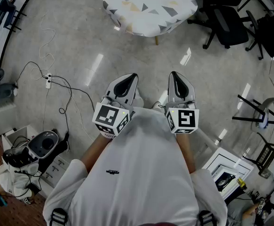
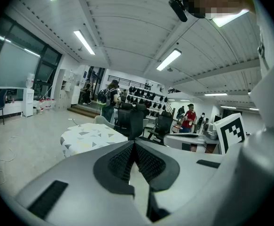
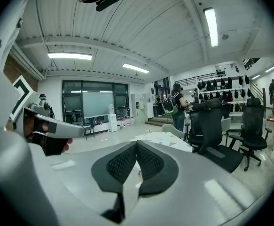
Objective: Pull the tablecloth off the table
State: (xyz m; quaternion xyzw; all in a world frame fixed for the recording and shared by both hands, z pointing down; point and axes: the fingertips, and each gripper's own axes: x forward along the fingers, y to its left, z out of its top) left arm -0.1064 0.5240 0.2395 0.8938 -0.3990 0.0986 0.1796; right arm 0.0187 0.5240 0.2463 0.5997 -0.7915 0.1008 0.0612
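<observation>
Tablecloth point(image 1: 148, 6) edge overhangs; open floor point(image 1: 71, 41) before closed left gripper point(image 1: 132, 76), right gripper point(image 1: 174, 74).

No words or numbers can be read. A small dark mark point(image 1: 112, 172) on the person's white shirt point(image 1: 141, 164) is too small to make out.

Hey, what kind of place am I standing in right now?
Likely an open-plan office or lab workspace: black office chairs, long ceiling strip lights and trailing cables point that way.
</observation>
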